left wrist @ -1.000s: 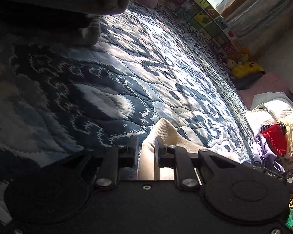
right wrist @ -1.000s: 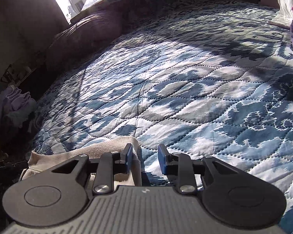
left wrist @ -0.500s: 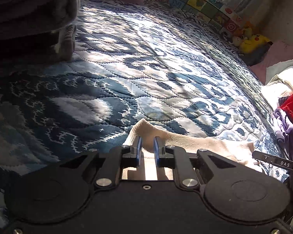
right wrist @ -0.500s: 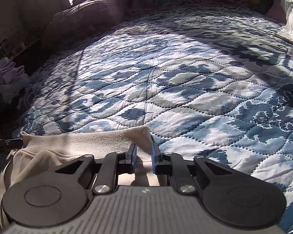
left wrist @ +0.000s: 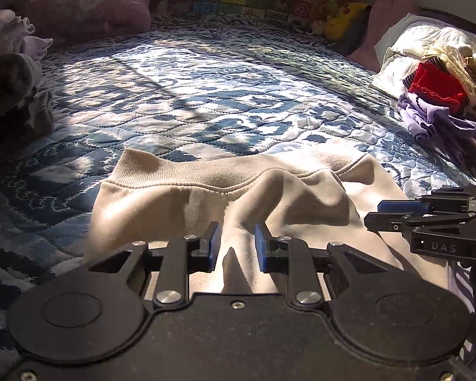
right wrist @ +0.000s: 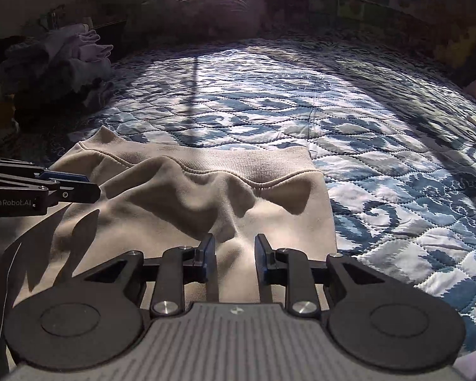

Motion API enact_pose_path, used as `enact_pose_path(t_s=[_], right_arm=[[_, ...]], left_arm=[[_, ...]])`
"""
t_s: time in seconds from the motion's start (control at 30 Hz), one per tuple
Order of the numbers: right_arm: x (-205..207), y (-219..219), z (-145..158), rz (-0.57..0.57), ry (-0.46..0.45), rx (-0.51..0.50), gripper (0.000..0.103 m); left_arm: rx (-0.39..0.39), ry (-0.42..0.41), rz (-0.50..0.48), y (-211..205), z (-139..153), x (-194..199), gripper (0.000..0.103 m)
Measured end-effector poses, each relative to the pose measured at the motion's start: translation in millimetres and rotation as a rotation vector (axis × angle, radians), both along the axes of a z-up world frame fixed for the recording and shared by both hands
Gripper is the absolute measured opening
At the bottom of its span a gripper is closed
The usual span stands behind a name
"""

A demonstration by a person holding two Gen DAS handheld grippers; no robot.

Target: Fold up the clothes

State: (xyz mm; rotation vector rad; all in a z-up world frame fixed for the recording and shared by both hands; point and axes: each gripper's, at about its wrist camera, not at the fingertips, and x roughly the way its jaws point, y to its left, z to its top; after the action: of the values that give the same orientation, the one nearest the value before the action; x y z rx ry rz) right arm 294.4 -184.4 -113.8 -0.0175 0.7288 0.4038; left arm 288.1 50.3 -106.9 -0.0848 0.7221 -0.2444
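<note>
A beige sweatshirt (left wrist: 225, 190) lies rumpled on the blue patterned quilt (left wrist: 206, 95), its ribbed hem turned away from me. My left gripper (left wrist: 235, 243) is open just above the cloth near the left side, and a raised crease runs between its fingers. Seen in the right wrist view, the same sweatshirt (right wrist: 206, 197) lies under my right gripper (right wrist: 234, 250), which is open over the right side. The right gripper (left wrist: 396, 212) shows at the right edge of the left view. In the right view the left gripper (right wrist: 63, 187) reaches in from the left.
A heap of loose clothes (left wrist: 438, 89), red, purple and cream, sits at the bed's right. Folded grey and lilac garments (left wrist: 12, 73) are stacked at the left. A pink pillow (left wrist: 92, 9) and yellow plush toy (left wrist: 346, 19) lie at the far edge, with sunlit quilt (right wrist: 269, 95) beyond the sweatshirt.
Both grippers were shut on the sweatshirt's hem corners. They have opened and drawn back toward me, and the sweatshirt now lies spread on the quilt.
</note>
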Motion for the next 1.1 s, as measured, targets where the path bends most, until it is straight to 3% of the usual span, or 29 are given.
enact_pose_path(t_s=[0.03, 0.2, 0.33, 0.4, 0.43, 0.53, 0.63, 0.67, 0.7, 0.8, 0.87, 0.93, 0.97, 1.07, 1.1], right_arm=[[-16, -7, 2, 0.013, -0.004, 0.042, 0.028], [-87, 3, 4, 0.094, 0.009, 0.072, 0.028], [-137, 13, -18, 0.107, 0.032, -0.023, 0.028], [-160, 8, -19, 0.081, -0.005, -0.049, 0.029], [-172, 1, -13, 0.045, -0.024, -0.015, 0.029], [-196, -5, -9, 0.025, -0.036, 0.009, 0.029], [-217, -4, -13, -0.018, -0.033, -0.061, 0.03], [-225, -7, -9, -0.033, -0.05, -0.042, 0.03], [-234, -9, -6, -0.043, -0.08, -0.032, 0.032], [-242, -16, -5, -0.168, -0.04, 0.009, 0.035], [-247, -39, -14, -0.248, 0.042, 0.187, 0.039], [-246, -55, -23, -0.296, 0.139, 0.381, 0.056], [-245, -57, -27, -0.304, 0.154, 0.408, 0.063], [-243, -60, -35, -0.322, 0.189, 0.467, 0.063], [-242, -61, -38, -0.328, 0.201, 0.487, 0.051]], left_arm=[[-0.019, -0.004, 0.01, 3, 3, -11, 0.02], [-0.093, 0.063, 0.078, 8, 1, -71, 0.024], [-0.09, 0.153, 0.114, 0, -18, -109, 0.029], [-0.082, 0.129, 0.115, -4, -14, -130, 0.03], [-0.078, 0.117, 0.115, -6, -13, -140, 0.03], [-0.094, 0.087, 0.071, -15, -11, -175, 0.043], [-0.016, 0.097, 0.027, -28, -21, -200, 0.046], [-0.003, 0.083, 0.026, -29, -20, -209, 0.045], [-0.009, 0.065, 0.036, -26, -14, -217, 0.045], [-0.022, 0.033, 0.118, -14, -3, -241, 0.045], [-0.086, 0.057, 0.19, -1, -6, -252, 0.046], [-0.192, 0.105, 0.262, 16, -15, -260, 0.046], [-0.252, 0.138, 0.288, 23, -21, -260, 0.046], [-0.432, 0.183, 0.341, 37, -34, -259, 0.046], [-0.482, 0.187, 0.361, 41, -38, -257, 0.043]])
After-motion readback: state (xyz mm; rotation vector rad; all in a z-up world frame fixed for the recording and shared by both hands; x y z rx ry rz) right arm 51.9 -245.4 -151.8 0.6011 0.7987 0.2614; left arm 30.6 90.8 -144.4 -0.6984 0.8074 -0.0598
